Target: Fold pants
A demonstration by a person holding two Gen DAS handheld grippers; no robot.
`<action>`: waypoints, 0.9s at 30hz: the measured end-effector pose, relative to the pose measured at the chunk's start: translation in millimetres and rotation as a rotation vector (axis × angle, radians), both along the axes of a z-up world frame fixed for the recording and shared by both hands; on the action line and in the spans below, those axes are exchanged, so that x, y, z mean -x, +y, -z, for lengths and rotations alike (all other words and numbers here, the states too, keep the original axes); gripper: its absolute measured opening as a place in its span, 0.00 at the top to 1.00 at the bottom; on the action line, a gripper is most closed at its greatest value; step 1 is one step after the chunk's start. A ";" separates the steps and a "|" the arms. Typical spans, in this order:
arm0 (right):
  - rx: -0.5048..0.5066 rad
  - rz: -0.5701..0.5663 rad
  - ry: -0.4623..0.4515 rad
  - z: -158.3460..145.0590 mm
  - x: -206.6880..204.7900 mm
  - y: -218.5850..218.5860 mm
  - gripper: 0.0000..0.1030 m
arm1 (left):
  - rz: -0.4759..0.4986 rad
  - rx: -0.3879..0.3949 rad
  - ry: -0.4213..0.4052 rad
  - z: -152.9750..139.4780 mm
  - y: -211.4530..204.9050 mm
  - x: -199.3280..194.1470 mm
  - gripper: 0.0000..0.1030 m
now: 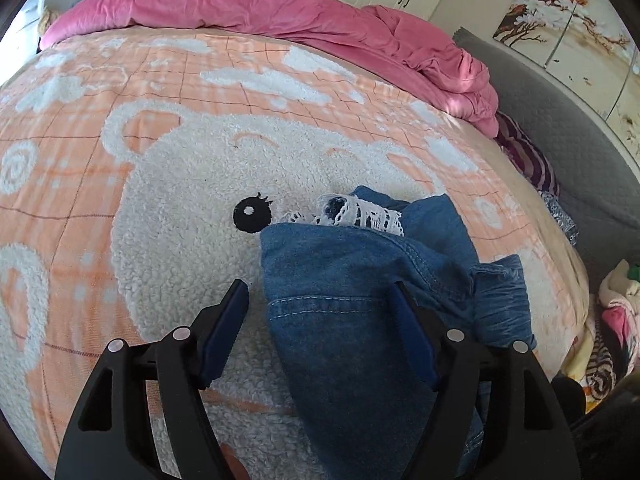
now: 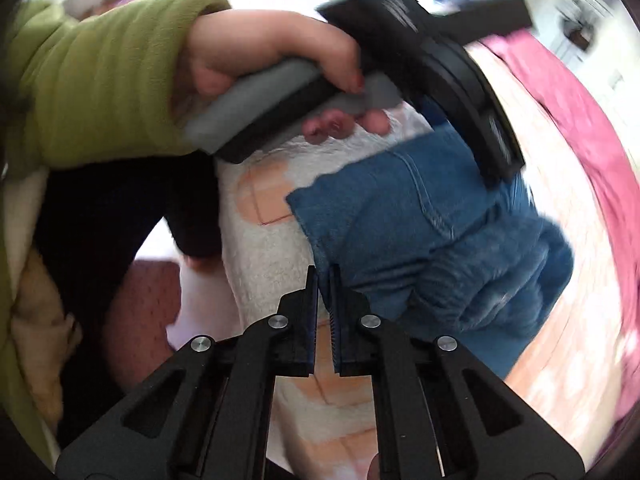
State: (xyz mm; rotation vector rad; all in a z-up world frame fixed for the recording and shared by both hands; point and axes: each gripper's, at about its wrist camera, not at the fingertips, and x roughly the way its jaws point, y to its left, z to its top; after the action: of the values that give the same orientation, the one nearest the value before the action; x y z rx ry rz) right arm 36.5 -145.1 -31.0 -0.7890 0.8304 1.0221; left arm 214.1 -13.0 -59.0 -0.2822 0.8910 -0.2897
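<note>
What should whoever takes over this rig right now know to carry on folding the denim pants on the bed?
Left gripper: jaws wide open over the near end of the pants, no grip visible.
Right gripper: jaws shut, empty, just off the pants' edge.
Pants: bunched in a compact denim bundle on the bear blanket, lace trim showing at the far end.
Done: pants look partly folded, still rumpled.
Left: likely smooth the bundle and square up the last fold.
</note>
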 end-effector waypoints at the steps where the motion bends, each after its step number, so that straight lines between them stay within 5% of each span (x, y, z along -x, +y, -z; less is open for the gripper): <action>1: -0.028 0.028 0.015 0.7 -1.3 -1.4 0.96 | 0.002 0.000 -0.003 -0.2 0.3 0.9 0.30; 9: -0.203 0.207 0.065 -23.0 12.1 -29.3 0.77 | -0.003 0.005 -0.009 -1.4 1.0 4.2 0.30; 16: -0.371 0.327 0.224 -28.2 6.2 -48.1 0.74 | -0.048 0.004 -0.034 -4.9 4.5 24.1 0.31; 27: -0.505 0.382 0.084 -85.8 16.0 -79.8 0.50 | -0.095 -0.068 -0.111 -42.3 1.8 69.9 0.30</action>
State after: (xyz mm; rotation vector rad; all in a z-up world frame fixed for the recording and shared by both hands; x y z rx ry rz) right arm 20.5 -224.9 54.9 -0.1489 0.7150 0.8700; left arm 144.2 -11.2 -16.7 -0.2426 0.7736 -0.1847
